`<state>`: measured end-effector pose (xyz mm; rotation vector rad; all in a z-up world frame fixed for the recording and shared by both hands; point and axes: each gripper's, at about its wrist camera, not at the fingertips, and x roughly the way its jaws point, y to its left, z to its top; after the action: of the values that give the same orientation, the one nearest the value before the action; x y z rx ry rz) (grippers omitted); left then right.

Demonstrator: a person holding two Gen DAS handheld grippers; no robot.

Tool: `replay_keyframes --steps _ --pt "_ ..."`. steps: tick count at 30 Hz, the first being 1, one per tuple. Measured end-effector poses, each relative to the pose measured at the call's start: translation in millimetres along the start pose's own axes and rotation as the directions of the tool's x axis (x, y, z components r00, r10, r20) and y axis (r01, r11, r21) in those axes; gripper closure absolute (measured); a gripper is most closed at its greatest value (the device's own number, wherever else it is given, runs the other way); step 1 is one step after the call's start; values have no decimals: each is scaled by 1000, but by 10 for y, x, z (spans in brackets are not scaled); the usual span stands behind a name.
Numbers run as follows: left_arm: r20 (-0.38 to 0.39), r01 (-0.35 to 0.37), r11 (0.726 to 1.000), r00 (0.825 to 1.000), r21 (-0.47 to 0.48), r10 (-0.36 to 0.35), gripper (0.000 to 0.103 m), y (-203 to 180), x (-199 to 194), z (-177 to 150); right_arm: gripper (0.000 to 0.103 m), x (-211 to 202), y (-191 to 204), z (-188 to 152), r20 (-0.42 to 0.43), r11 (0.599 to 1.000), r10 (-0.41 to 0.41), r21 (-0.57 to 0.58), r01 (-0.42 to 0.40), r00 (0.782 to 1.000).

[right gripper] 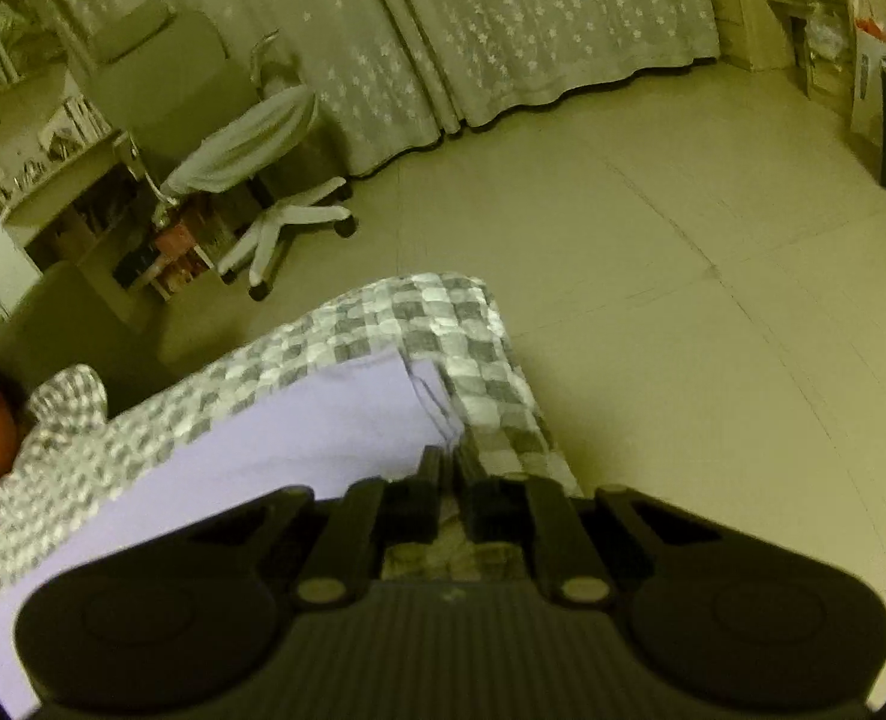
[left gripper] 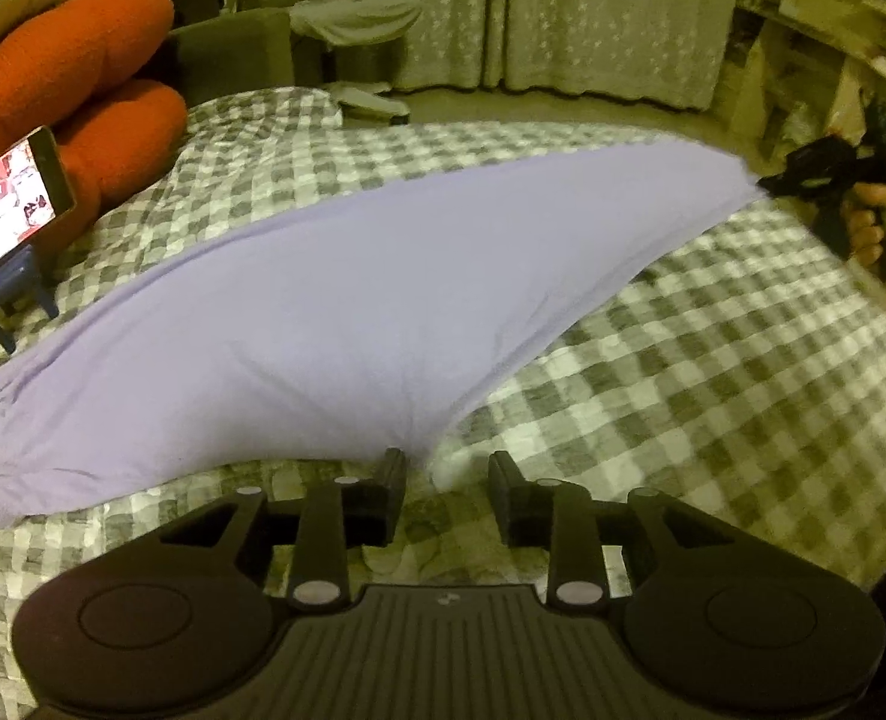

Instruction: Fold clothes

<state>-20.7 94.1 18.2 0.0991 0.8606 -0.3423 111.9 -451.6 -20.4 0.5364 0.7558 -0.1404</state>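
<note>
Lavender garment [left gripper: 335, 294] stretched across the checkered bedspread [left gripper: 682, 372], one end pulled up off the bed toward its right edge. Right gripper [right gripper: 450, 468] pinched tight on that raised corner, fingers together with cloth between, right by the bed's far corner above the floor [right gripper: 652, 276]. Left gripper [left gripper: 445, 474] sitting with fingers apart at the garment's near edge, cloth just in front of the left finger, nothing clamped. Phone on a stand [left gripper: 14, 222] near the left edge, beside the orange pillow [left gripper: 83, 72].

Left gripper [left gripper: 445, 471] agape; right gripper [right gripper: 448, 468] clamped
</note>
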Motion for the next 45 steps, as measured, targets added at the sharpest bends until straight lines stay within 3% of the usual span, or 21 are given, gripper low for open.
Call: replay_keyframes --steps 2,3,4,8,12,15,17,18,21,23,24,31,35,41,45 --pt "32 11 1000 999 -12 -10 73 39 -107 6 83 -29 -81 1 -5 998 28 54 -28 1000" --pt "53 19 1000 998 -18 -18 73 68 -172 10 66 -44 -121 1 -7 996 42 81 -41 999" --pt "77 30 999 997 -24 -28 73 108 -248 15 60 -59 -162 2 -8 993 56 108 -55 998" --pt "162 52 993 986 -101 -36 68 370 -457 34 55 -60 -313 -16 -14 968 120 223 -114 993" --pt "111 -14 972 993 -234 40 68 670 -263 7 51 -7 -302 -47 -15 960 129 254 -121 991" --pt "64 -76 963 993 -257 96 68 809 -102 -47 52 33 -225 -77 -12 969 106 227 -101 994" --pt "46 -115 949 990 -294 135 68 955 -64 -90 66 50 -136 -89 -5 985 58 165 -56 998" --pt "50 -127 937 987 -326 151 68 1049 -88 -110 74 59 -90 -93 -1 991 32 133 -32 999" --pt "88 -138 871 975 -471 202 68 1398 -177 -135 84 63 -38 -86 10 996 14 91 -15 1000" --pt "114 -130 836 968 -532 223 68 1579 -168 -110 85 70 -36 -79 12 995 22 97 -23 1000" --pt "121 -127 833 967 -539 225 68 1637 -129 -73 85 74 -31 -80 13 995 23 100 -24 1000" --pt "90 -184 867 963 -463 253 68 1754 410 270 78 87 25 -89 15 996 17 88 -18 1000" --pt "87 -228 863 951 -451 296 68 1794 618 417 78 94 58 -76 14 998 3 66 -4 1000" --pt "107 -230 862 945 -452 309 68 1888 858 522 78 95 127 -80 19 999 -16 34 15 1000" --pt "117 -229 856 942 -463 315 69 1861 813 571 77 101 218 -85 28 999 -43 -9 44 999"
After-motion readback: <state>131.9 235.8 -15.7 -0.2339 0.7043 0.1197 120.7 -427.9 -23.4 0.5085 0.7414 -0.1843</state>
